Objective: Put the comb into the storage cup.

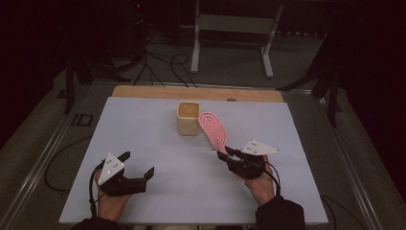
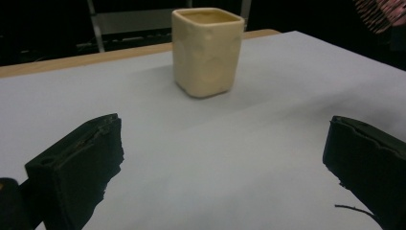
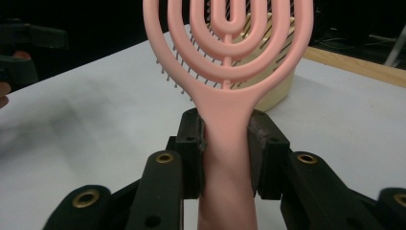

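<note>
The pink hairbrush point(image 3: 229, 72) was clamped by its handle in the right gripper point(image 3: 225, 143); the left gripper point(image 1: 136, 166) was held wide open, empty. The cream cup point(image 1: 188, 118) could be tipped if struck by the brush head.

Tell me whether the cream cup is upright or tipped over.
Upright. The cup stands on its base on the table, its open mouth facing up in the high view and the left gripper view.

Only readable marking: dark letters "ID" point(image 1: 82, 120) on the grey floor strip just left of the surface point(image 1: 143, 124), seen in the high view. No text, label or brand readable on the cup point(image 1: 188, 118), the pink brush point(image 1: 213, 128) or either hand-held gripper. Small dots on the grey plates atop the grippers are not legible as characters. Gripper views: nothing readable.
</note>
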Action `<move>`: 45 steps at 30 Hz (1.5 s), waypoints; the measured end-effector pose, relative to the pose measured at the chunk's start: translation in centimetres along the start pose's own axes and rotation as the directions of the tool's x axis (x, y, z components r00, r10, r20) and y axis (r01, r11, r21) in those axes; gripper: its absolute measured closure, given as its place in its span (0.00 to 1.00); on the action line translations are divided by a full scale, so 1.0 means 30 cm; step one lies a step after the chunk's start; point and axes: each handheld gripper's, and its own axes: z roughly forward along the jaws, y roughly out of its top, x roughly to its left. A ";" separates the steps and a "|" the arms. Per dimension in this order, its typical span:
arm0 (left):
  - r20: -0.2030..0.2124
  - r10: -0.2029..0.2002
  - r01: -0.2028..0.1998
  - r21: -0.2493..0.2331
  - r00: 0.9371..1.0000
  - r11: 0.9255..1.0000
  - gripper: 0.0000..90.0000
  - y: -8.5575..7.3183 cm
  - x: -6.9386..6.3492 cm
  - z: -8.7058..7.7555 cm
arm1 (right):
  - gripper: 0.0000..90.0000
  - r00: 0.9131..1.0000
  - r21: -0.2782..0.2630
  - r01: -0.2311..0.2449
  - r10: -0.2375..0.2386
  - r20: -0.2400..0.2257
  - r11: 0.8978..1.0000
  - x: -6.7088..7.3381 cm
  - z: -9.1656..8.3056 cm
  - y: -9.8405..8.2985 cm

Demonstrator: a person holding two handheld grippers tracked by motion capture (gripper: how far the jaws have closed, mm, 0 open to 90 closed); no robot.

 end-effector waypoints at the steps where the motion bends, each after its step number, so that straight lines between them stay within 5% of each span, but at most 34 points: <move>1: 0.005 0.011 -0.011 -0.001 1.000 1.000 0.01 0.016 -0.008 0.012 | 0.77 1.000 0.002 0.002 -0.002 -0.002 1.000 0.001 0.002 0.004; 26: 0.061 0.054 -0.054 -0.015 0.997 0.998 0.00 0.162 -0.084 0.091 | 0.77 0.999 -0.012 0.034 -0.034 -0.035 0.999 0.044 0.053 0.038; 45: 0.155 0.027 -0.024 -0.022 0.988 0.999 0.00 0.235 -0.150 0.171 | 0.77 0.998 0.001 0.047 -0.047 -0.042 0.999 0.076 0.069 0.021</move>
